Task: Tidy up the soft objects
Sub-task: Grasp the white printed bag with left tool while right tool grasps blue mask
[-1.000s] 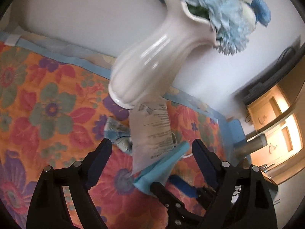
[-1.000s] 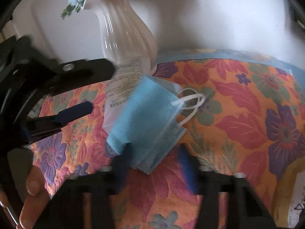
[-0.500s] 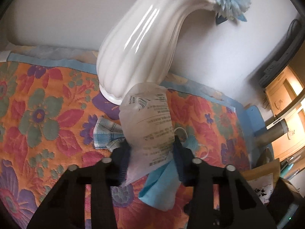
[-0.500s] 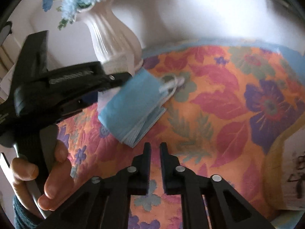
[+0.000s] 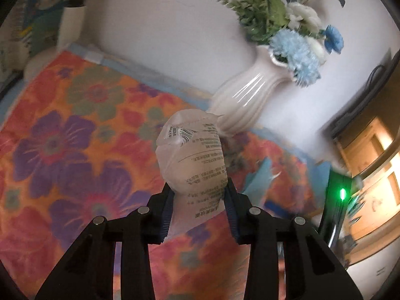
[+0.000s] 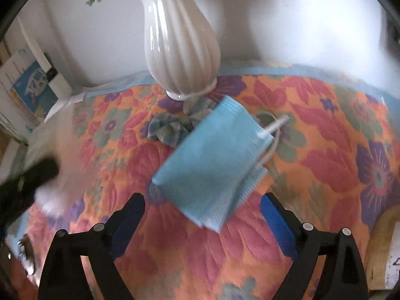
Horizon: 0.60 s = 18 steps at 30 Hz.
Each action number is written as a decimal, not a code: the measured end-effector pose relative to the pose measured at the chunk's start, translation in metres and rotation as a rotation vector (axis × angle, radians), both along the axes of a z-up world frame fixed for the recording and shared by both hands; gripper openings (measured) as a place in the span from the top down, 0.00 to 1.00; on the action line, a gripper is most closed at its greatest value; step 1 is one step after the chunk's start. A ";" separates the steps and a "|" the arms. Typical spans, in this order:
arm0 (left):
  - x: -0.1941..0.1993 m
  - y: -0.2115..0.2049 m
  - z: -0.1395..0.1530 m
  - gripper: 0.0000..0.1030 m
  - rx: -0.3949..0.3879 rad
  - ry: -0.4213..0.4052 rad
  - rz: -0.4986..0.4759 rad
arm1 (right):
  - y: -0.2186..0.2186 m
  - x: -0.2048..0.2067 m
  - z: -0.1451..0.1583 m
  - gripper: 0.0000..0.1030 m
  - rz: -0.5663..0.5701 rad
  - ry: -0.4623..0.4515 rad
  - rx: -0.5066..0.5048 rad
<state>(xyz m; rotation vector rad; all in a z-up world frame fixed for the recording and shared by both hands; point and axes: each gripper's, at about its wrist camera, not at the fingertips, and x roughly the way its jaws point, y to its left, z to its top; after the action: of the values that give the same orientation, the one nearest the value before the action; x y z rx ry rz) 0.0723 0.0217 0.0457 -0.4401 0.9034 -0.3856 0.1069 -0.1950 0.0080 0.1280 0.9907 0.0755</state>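
the left gripper (image 5: pixel 198 210) is clamped on one printed plastic packet (image 5: pixel 193 165), lifted above the floral cloth (image 5: pixel 75 130); the sorting step looks like carrying it off. the right gripper (image 6: pixel 202 215), jaws just opened wide and empty, faces one blue face mask (image 6: pixel 212 160) on the cloth, next needing a close. one checked cloth (image 6: pixel 170 127) and one white vase (image 6: pixel 180 45) lie beyond.

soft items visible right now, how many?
3: a printed plastic pouch held up in the left gripper; a blue face mask on the floral cloth; a checked rag by the vase. Others may be hidden.
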 end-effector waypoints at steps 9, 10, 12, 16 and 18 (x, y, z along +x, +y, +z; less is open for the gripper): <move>-0.021 0.004 -0.019 0.67 0.023 -0.017 -0.011 | 0.010 0.008 -0.001 0.52 -0.065 -0.054 -0.106; -0.021 0.003 -0.022 0.67 0.021 -0.015 -0.013 | 0.007 0.007 0.000 0.61 -0.066 -0.063 -0.102; -0.022 0.001 -0.027 0.67 0.024 0.001 -0.016 | 0.001 0.003 0.002 0.68 -0.065 -0.071 -0.084; -0.028 -0.001 -0.035 0.67 0.039 0.023 -0.019 | -0.006 -0.022 0.009 0.72 -0.015 -0.096 -0.055; -0.036 0.000 -0.032 0.67 0.046 0.015 -0.025 | -0.004 -0.038 0.011 0.72 0.041 -0.095 -0.044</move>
<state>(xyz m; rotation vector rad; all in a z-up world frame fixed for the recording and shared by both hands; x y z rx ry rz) 0.0364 0.0216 0.0133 -0.3905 0.9316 -0.3841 0.0685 -0.1994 0.0190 0.0629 0.8996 0.0966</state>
